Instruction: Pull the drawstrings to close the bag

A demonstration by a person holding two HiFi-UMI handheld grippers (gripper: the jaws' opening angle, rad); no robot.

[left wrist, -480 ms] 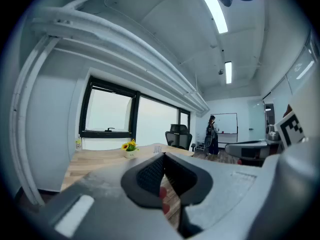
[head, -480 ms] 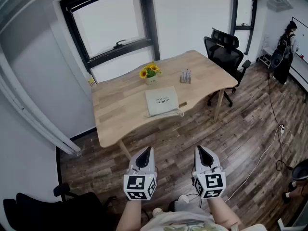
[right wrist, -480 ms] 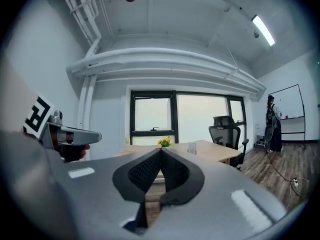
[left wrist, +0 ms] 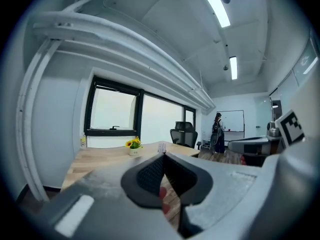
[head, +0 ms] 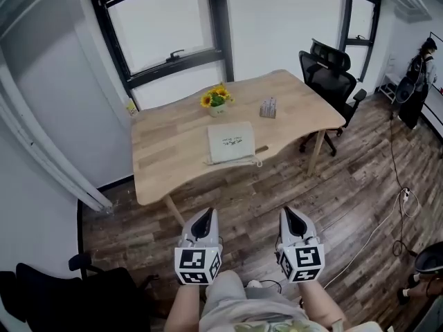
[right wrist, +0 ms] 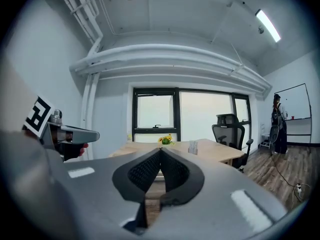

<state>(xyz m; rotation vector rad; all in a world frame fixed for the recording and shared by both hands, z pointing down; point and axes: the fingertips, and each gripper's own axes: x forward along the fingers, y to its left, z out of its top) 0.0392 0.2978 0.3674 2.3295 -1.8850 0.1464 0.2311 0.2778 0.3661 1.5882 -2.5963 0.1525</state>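
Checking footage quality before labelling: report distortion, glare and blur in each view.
Head view: fisheye bends the window frame, bag on the table sharp, evenly lit. Left gripper view: dark round vignette, left gripper soft up close, ceiling light glaring. Right gripper view: same vignette, windows washed white.

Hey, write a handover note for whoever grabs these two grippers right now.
Left gripper: jaws shut, empty.
Right gripper: jaws shut, empty.
Both hang above the floor, short of the table.
Bag lies flat on the table's near side, drawstrings at its near right corner.
Done: nothing, bag untouched.
Left: walk up, grip the drawstrings, pull the bag closed.
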